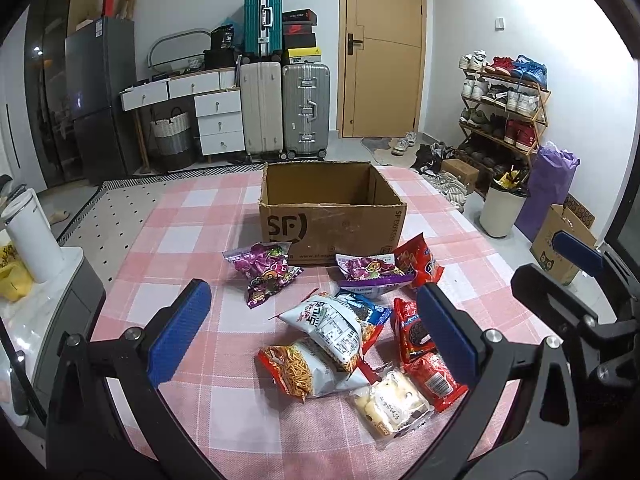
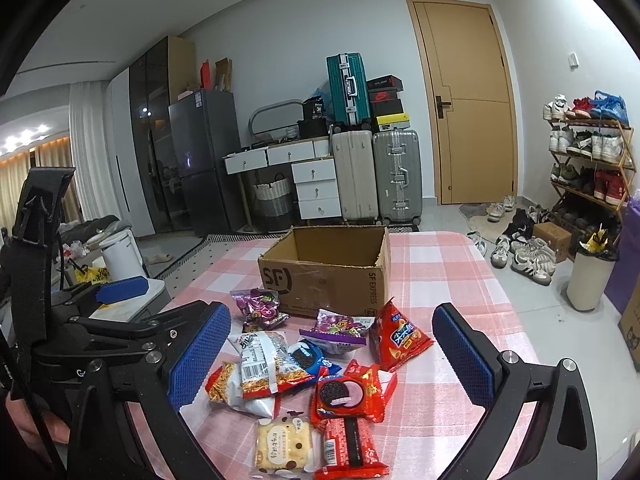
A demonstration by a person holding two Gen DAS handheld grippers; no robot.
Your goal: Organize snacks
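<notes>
Nearest the lens: cracker pack [image 2: 283, 449] and red wafer pack [image 2: 348, 446], lying side by side at the near edge of the table [image 1: 192, 236]. Just beyond, the rest of the snack heap: Oreo pack [image 2: 346, 394], noodle bag [image 2: 262, 362], blue Oreo pack [image 2: 310, 356], red chip bag [image 2: 396, 338], two purple candy bags [image 2: 260, 308] [image 2: 340, 326]. All loose, overlapping, none packed yet.

Behind the heap, toward the middle of the table, the box [image 1: 332, 220]: open top, seemingly empty, with the candy bags and chip bag close against its front wall.

Left gripper [image 1: 312, 332] spread wide above the near heap, blue fingers [image 1: 182, 330] holding nothing. Right gripper [image 2: 344, 364] likewise spread and empty, just beside the left one.

Risks, judged from the layout:
- Slippery, puffy bags likely to squirt out of a pinch at a corner or seam.
- Overlapping packs: lifting one could drag a neighbour off the near edge.
- Hard squeeze apt to crush noodles or crackers.
- Grippers close together over one heap: collision possible if both reach at once.
- Light box could slide when a bag catches its front rim.
</notes>
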